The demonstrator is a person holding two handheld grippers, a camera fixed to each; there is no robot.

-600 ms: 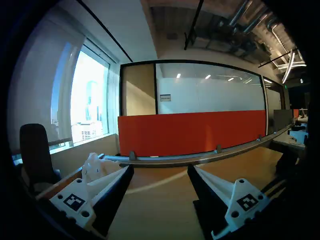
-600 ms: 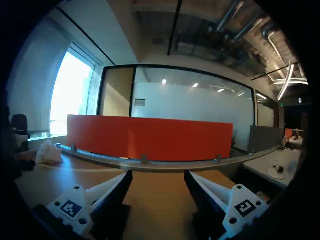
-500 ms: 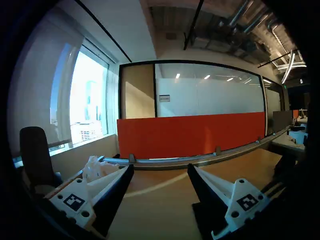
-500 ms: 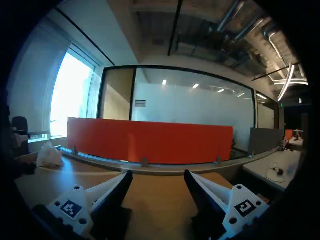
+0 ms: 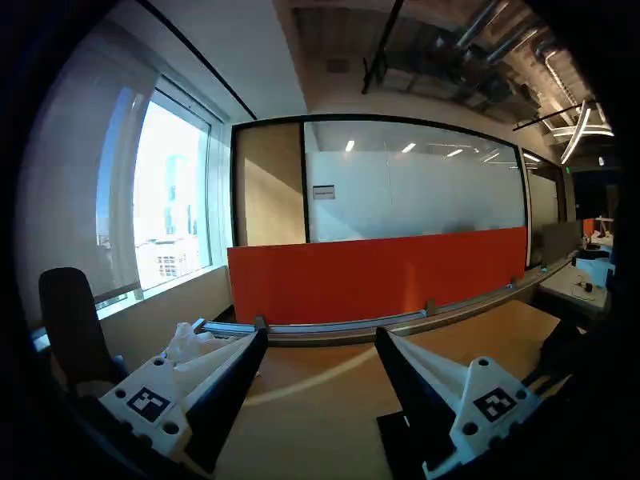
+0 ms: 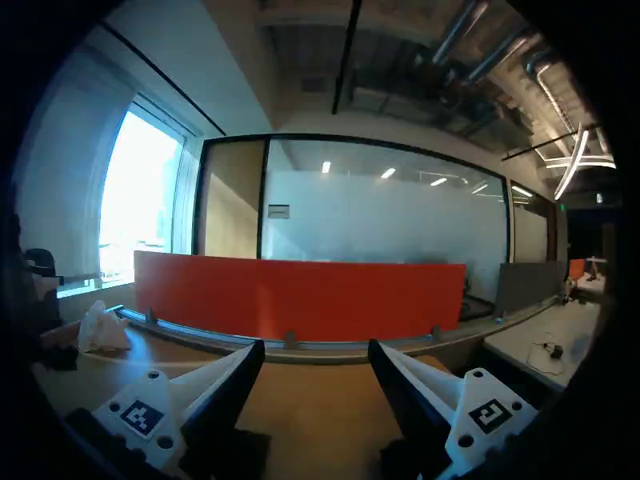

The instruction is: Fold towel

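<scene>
The small sign (image 5: 323, 192) on the glass wall (image 5: 416, 192) is too tiny to read. Each finger has a black-and-white square marker (image 5: 149, 404) on it. The left gripper (image 5: 320, 336) points across the wooden desk (image 5: 320, 400) toward the orange screen (image 5: 376, 272). Its fingers (image 5: 216, 368) are wide apart with nothing between them. The right gripper (image 6: 314, 346) points at the orange screen too, fingers wide apart, holding nothing. The white crumpled towel (image 5: 186, 340) lies on the desk by the window (image 5: 168, 216), peeking over the left gripper's left finger. In the right gripper view it sits far off to the left.
</scene>
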